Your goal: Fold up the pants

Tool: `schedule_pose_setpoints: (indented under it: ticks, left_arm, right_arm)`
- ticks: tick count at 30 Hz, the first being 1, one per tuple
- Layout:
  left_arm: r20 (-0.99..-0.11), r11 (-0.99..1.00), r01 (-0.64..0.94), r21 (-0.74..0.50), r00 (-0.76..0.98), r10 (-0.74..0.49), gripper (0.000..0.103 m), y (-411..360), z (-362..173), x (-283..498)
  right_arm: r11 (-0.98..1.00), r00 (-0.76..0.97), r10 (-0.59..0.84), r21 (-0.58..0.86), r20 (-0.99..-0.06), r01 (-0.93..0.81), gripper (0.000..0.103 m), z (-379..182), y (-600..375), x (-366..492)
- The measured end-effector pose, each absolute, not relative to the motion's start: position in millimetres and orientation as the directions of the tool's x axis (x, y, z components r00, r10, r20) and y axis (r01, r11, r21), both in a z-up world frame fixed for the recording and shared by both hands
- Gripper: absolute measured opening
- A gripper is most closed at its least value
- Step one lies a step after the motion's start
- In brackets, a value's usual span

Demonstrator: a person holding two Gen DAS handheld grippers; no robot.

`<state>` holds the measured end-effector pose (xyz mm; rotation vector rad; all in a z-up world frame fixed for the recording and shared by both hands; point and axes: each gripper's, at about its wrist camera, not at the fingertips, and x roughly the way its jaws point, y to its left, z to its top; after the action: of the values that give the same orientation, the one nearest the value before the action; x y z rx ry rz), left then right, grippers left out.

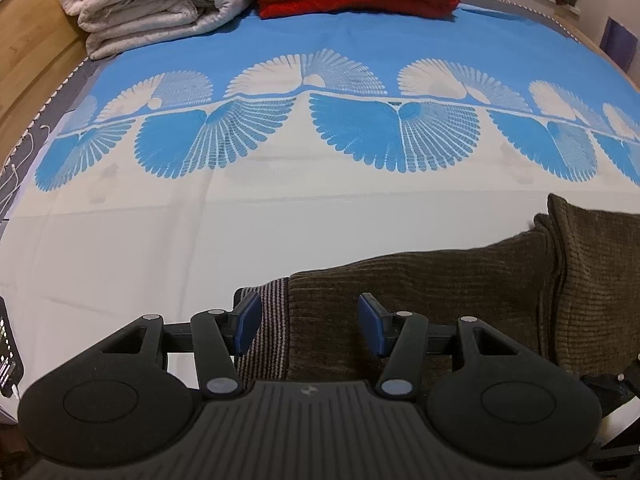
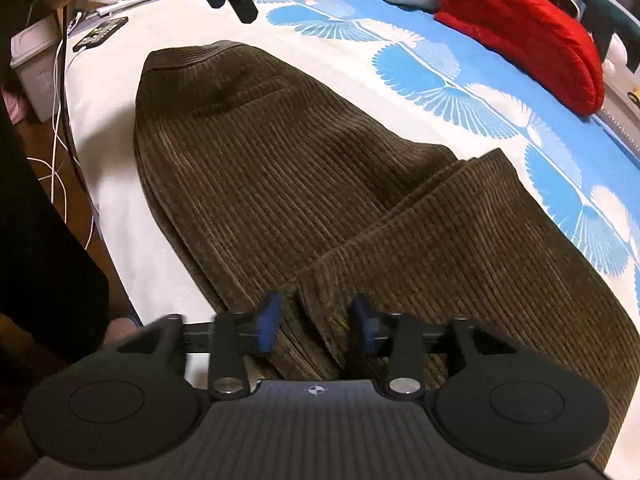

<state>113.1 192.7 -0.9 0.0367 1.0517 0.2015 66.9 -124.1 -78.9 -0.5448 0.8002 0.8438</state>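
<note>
1. Dark olive-brown ribbed corduroy pants (image 2: pixel 304 168): lying flat on the white and blue fan-patterned bedsheet (image 1: pixel 200 220), legs doubled over the seat; striped lining shows at the waistband.
2. Left gripper (image 1: pixel 310 322): jaws parted, poised over the waistband, gripping nothing.
3. Right gripper (image 2: pixel 316 322): blurred; jaws apart astride a raised fabric fold, contact unclear.
4. Pants' near end: hidden beneath the right gripper.

Brown corduroy pants (image 2: pixel 280 184); red blanket (image 2: pixel 528 36)
</note>
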Motion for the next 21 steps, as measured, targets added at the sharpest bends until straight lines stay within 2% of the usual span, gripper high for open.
schedule_pose_setpoints:
  ticks: [3, 5, 9, 12, 14, 17, 19, 21]
  left_arm:
    - [-0.860, 0.980, -0.147, 0.133, 0.475, 0.187, 0.059, 194, -2, 113]
    - [-0.860, 0.979, -0.155, 0.131, 0.473, 0.190, 0.059, 196, -2, 113]
    - [-0.858, 0.980, -0.154, 0.124, 0.479, 0.184, 0.059, 196, -1, 113]
    - [-0.855, 0.981, -0.151, 0.121, 0.487, 0.180, 0.059, 196, 1, 113]
    - [-0.853, 0.982, -0.153, 0.114, 0.492, 0.176, 0.059, 196, 2, 114]
    - [-0.854, 0.982, -0.150, 0.118, 0.489, 0.177, 0.059, 194, 2, 116]
    - [-0.856, 0.983, -0.144, 0.118, 0.487, 0.174, 0.059, 190, 1, 117]
    - [-0.859, 0.984, -0.134, 0.121, 0.483, 0.171, 0.059, 184, 0, 120]
  right_arm:
    - [0.538, 0.410, 0.421, -0.141, -0.809, -0.831, 0.054, -86, -117, 64]
    - [0.528, 0.427, 0.410, -0.172, -0.806, -0.832, 0.052, -89, -113, 63]
    - [0.583, 0.430, 0.422, -0.124, -0.798, -0.803, 0.030, -81, -120, 74]
    - [0.685, 0.542, 0.458, -0.109, -0.705, -0.720, 0.028, -41, -143, 79]
    - [0.763, 0.637, 0.481, -0.071, -0.603, -0.643, 0.027, -5, -165, 78]
    - [0.776, 0.725, 0.521, -0.103, -0.451, -0.622, 0.027, 29, -183, 56]
    - [0.743, 0.704, 0.563, -0.109, -0.432, -0.661, 0.027, 28, -179, 43]
    - [0.685, 0.647, 0.591, -0.123, -0.482, -0.718, 0.028, 11, -165, 35]
